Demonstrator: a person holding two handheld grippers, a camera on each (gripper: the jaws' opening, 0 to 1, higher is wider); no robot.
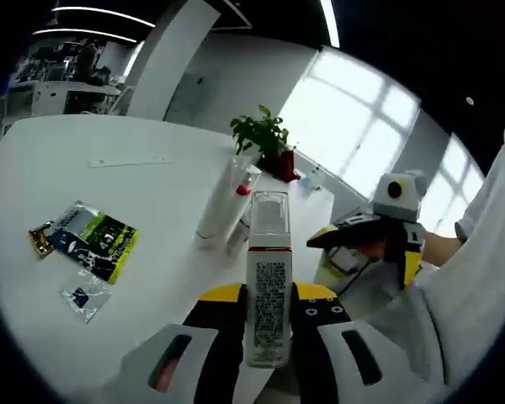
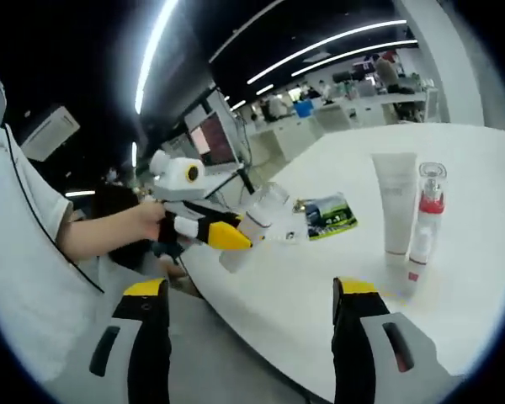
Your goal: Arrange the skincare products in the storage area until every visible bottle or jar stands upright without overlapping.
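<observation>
The white counter [image 1: 109,278] carried the products, and the governing relation was that of the held pump bottle [image 1: 268,282] to the two items already standing near the counter's middle. In the left gripper view, the left gripper [image 1: 268,337] had its jaws closed on the lower body of that bottle, one jaw to each side, with the bottle's long axis running straight forward along the jaws and its clear cap pointing away from the camera. The white tube [image 1: 217,206] stood cap-down just beyond the bottle, with the slim red-collared bottle [image 1: 244,215] just beside it; both were upright and apart from the held bottle. Judged from this, the left gripper was the nearer one for setting the bottle down, and the free counter beside the tube was the likely spot. In the right gripper view, the right gripper [image 2: 251,337] had its jaws spread wide with nothing between them, held off the counter's edge; the tube [image 2: 396,206] and the slim bottle [image 2: 424,223] lay ahead and to that view's right, well apart from those jaws. The left gripper [image 2: 223,229] appeared there from the left, carrying the pump bottle [image 2: 257,220] over the counter's edge. A green-and-black sachet [image 1: 95,238] lay flat well to the side of the tube, with a small clear packet [image 1: 84,299] near it.
</observation>
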